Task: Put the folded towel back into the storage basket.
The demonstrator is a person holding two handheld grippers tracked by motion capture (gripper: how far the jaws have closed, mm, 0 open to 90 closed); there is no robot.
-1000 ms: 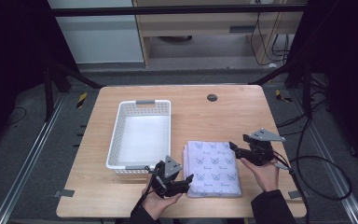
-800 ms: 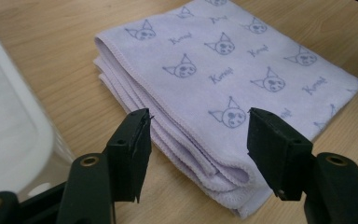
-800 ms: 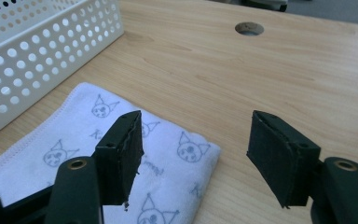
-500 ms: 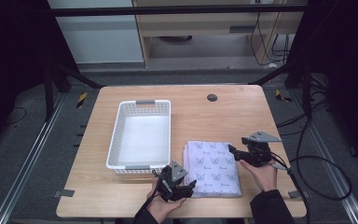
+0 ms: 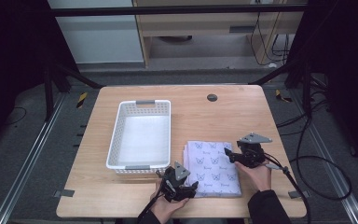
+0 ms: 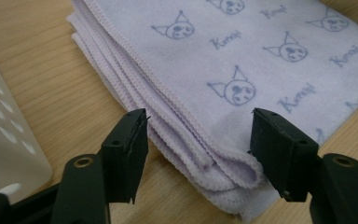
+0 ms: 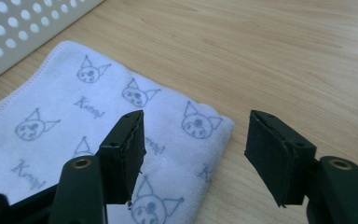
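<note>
A folded lavender towel [image 5: 212,168] printed with little cat faces lies flat on the wooden table [image 5: 233,112], right of a white perforated basket [image 5: 140,135]. My left gripper [image 5: 193,185] is at the towel's near left corner. In the left gripper view the left gripper [image 6: 198,144] is open and its jaws have just been opening; the layered towel [image 6: 223,70] corner lies between them, untouched by the pads. My right gripper [image 5: 227,154] sits at the towel's right edge. In the right gripper view the right gripper [image 7: 196,149] stands open over a corner of the towel [image 7: 98,116].
The basket is empty and stands left of the towel, its near rim close to my left gripper. A small black round cap [image 5: 211,97] sits in the tabletop at the back. Cables [image 5: 307,163] trail off the table's right edge.
Both grippers have come down closer to the towel. The left one has shifted right to the towel's near corner; the right one edged slightly in toward the towel's right edge.
</note>
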